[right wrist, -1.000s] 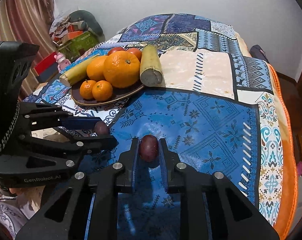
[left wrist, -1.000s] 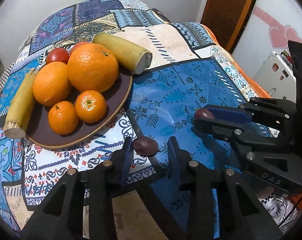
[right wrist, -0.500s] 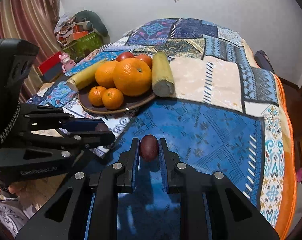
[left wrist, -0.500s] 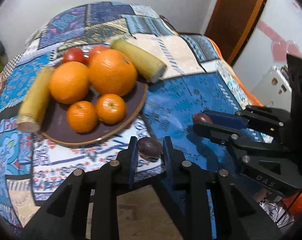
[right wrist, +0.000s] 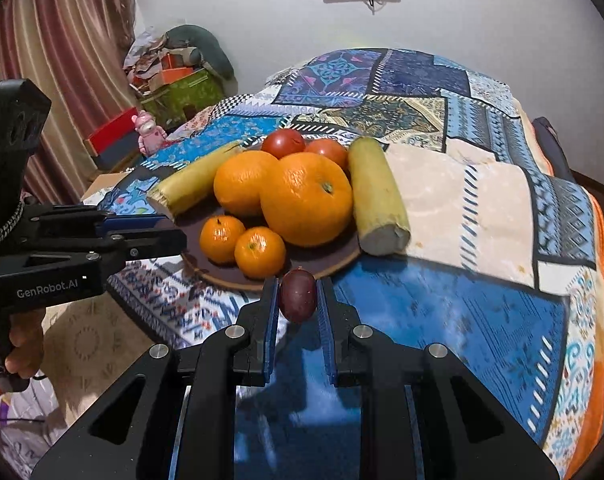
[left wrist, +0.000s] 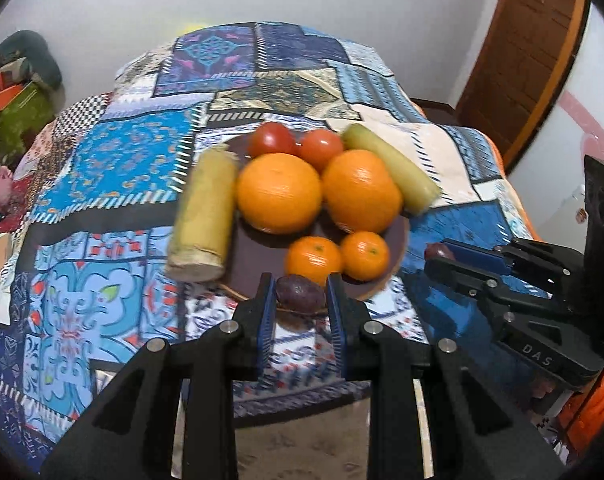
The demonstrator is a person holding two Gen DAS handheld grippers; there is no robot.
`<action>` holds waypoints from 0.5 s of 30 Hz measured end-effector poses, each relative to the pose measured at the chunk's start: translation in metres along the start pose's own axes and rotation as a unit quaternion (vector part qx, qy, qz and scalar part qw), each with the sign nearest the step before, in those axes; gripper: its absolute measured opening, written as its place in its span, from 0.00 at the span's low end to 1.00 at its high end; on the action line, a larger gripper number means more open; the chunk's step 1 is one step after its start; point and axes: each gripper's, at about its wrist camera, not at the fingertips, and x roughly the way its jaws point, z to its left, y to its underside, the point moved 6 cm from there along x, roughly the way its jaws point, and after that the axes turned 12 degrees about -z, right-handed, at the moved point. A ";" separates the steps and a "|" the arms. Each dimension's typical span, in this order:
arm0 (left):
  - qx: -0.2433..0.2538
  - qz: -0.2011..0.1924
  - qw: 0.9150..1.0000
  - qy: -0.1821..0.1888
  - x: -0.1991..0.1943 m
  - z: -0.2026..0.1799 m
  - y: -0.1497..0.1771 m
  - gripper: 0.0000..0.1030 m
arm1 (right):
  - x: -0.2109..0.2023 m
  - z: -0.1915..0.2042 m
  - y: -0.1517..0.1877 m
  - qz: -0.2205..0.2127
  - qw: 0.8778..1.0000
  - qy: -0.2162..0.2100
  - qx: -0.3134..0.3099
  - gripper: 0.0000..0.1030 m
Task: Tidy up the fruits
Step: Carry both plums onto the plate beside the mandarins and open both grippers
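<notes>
- Left wrist view: patchwork quilt [left wrist: 114,168] spreading across the whole bed, running from 6 o'clock up to 12.
- Dark round plate [left wrist: 258,264] lying on the quilt at centre, rim showing at 6 o'clock of the fruit pile.
- Two pale yellow-green stalk pieces flanking the pile: left stalk [left wrist: 204,216] at 9 o'clock of the plate, right stalk [left wrist: 394,168] at 2 o'clock, both leaning over the rim.
- Two big oranges [left wrist: 280,192] sitting side by side mid-plate, touching.
- Two tomatoes [left wrist: 272,140] tucked behind at 12 o'clock.
- Two small mandarins [left wrist: 314,258] resting at 6 o'clock of the big oranges, near the front rim.
- Left gripper [left wrist: 301,300] clamping tight on a dark purple fruit [left wrist: 300,294], hanging over the plate's near rim at 6 o'clock, just beside the mandarins.
- Right wrist view: right gripper [right wrist: 298,300] pinching a second purple fruit [right wrist: 298,294] between its blue pads, held just off the plate's rim at 5 o'clock.
- Hand [right wrist: 24,350] gripping the left gripper's handle at 9 o'clock, low at the frame edge.
</notes>
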 end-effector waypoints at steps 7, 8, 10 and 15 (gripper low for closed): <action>-0.004 -0.004 1.000 -0.018 0.010 0.012 -0.005 0.24 | 0.016 -0.002 -0.004 0.006 1.000 0.004 0.005 0.17; -0.002 -0.005 1.000 -0.021 0.011 0.012 -0.006 0.24 | 0.018 -0.002 -0.004 0.007 1.000 0.006 0.004 0.17; -0.002 -0.005 1.000 -0.021 0.014 0.013 -0.007 0.24 | 0.020 -0.002 -0.003 0.010 1.000 0.007 0.002 0.17; -0.001 -0.005 1.000 -0.024 0.019 0.014 -0.008 0.25 | 0.024 0.000 -0.002 0.018 1.000 0.005 -0.003 0.17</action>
